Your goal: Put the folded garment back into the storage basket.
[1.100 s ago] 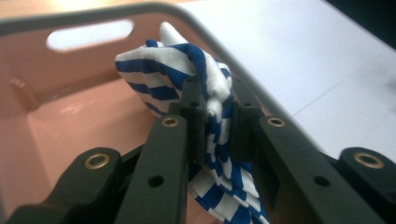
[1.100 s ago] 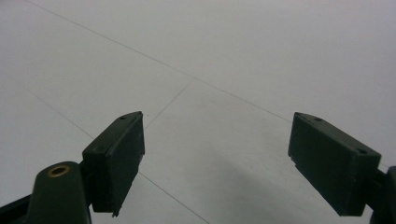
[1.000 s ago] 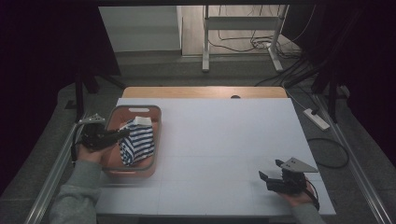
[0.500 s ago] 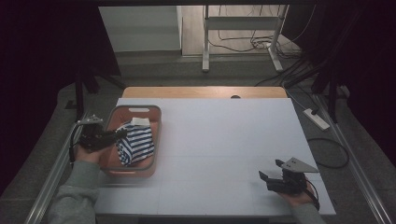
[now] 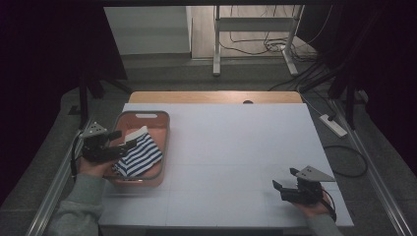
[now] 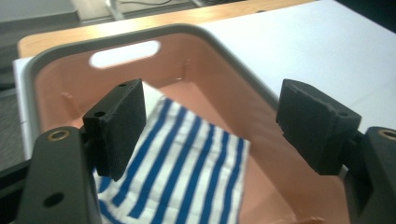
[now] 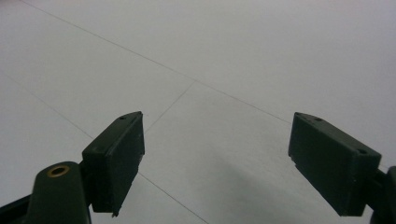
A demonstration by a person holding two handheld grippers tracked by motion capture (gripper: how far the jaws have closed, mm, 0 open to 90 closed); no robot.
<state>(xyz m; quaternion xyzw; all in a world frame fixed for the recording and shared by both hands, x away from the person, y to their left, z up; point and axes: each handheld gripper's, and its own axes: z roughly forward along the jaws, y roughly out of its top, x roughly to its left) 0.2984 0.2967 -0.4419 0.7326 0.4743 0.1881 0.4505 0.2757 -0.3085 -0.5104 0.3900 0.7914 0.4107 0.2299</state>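
Note:
A blue-and-white striped cloth (image 5: pixel 140 156) lies in a salmon-pink basket (image 5: pixel 142 114) at the left of the white table. My left gripper (image 5: pixel 122 142) hovers over the basket's left side, pointing right. In the left gripper view its jaws have just been opening. They stand wide apart above the cloth (image 6: pixel 187 163) inside the basket (image 6: pixel 205 35), and the left gripper (image 6: pixel 212 100) touches nothing. My right gripper (image 5: pixel 284 179) rests near the table's front right corner. It is open (image 7: pixel 217 123), with bare table between its jaws.
The white table (image 5: pixel 236 142) stretches between the two grippers. A wooden strip (image 5: pixel 211 97) runs along its far edge. On the floor beyond are a metal stand (image 5: pixel 255 34) with cables and a power strip (image 5: pixel 333 125) at the right.
The left jaws have opened and let go of the striped cloth, which has settled flatter in the basket. The right gripper has not moved.

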